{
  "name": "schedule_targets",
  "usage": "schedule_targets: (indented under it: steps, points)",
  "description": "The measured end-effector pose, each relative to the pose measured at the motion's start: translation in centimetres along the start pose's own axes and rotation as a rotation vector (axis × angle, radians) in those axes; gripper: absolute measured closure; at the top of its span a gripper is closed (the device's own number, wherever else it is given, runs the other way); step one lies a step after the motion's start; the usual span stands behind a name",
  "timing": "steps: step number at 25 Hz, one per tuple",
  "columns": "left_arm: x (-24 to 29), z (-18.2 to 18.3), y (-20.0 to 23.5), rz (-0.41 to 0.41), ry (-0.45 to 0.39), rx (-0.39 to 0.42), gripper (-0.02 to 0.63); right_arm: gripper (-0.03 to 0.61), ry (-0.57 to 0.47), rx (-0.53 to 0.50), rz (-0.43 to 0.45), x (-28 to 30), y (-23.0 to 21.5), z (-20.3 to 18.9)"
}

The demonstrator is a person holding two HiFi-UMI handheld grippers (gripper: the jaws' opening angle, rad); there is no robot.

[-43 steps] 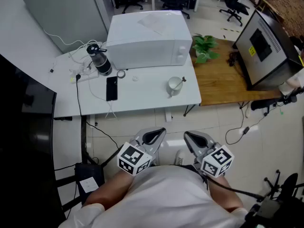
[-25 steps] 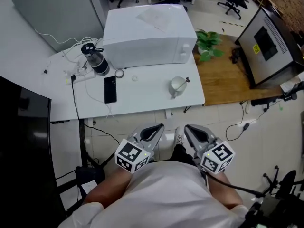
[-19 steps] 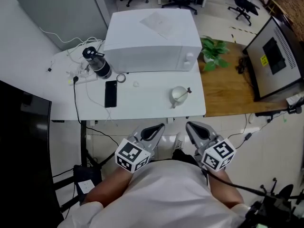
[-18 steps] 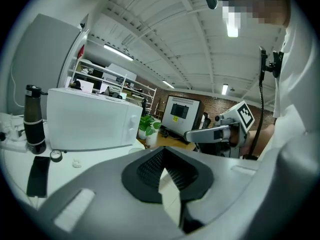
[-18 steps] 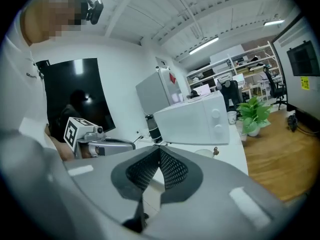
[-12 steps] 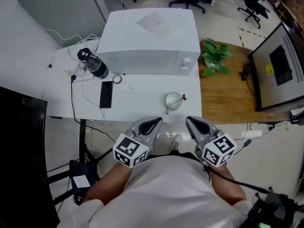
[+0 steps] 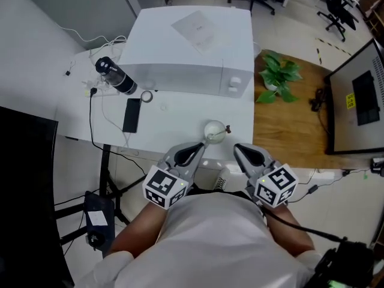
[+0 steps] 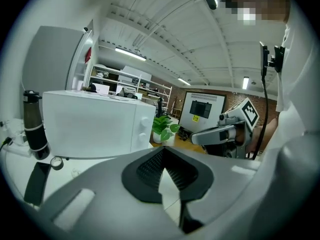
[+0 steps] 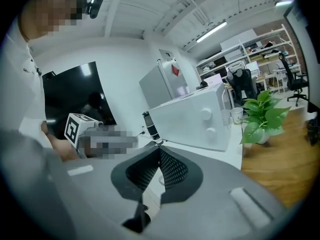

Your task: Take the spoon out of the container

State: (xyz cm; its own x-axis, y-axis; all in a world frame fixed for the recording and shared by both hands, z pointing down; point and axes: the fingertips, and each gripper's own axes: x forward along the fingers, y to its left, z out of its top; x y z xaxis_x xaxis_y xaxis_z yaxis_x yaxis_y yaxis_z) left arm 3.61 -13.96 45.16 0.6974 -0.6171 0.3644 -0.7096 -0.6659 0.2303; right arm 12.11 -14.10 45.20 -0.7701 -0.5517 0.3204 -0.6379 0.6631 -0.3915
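Head view: of the slim dark-tipped spoon (image 7: 227, 128), only the handle end is shown above the rim of the small white round container (image 7: 213, 131). Its bowl is concealed inside, and any contents are too small to be told. The person's hands are hidden beneath the left gripper (image 7: 201, 147) and the right gripper (image 7: 237, 148). The large black panel (image 7: 24, 179) is cut off by the left edge, and the dark upright monitor (image 7: 362, 101) by the right edge.

Left gripper view: the container is concealed behind the gripper's own grey body, by which the black rectangular phone (image 8: 36, 181) is also partly covered.

Right gripper view: the pale patch seen between the fingers (image 9: 172, 171) cannot be identified.
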Motion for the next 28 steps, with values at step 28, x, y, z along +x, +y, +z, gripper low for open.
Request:
schedule_targets:
  steps: [28]
  points:
    - [1.5,-2.0,4.5,-0.217,0.101,-0.007,0.609,0.5,0.08,0.019,-0.272,5.6,-4.6,-2.7]
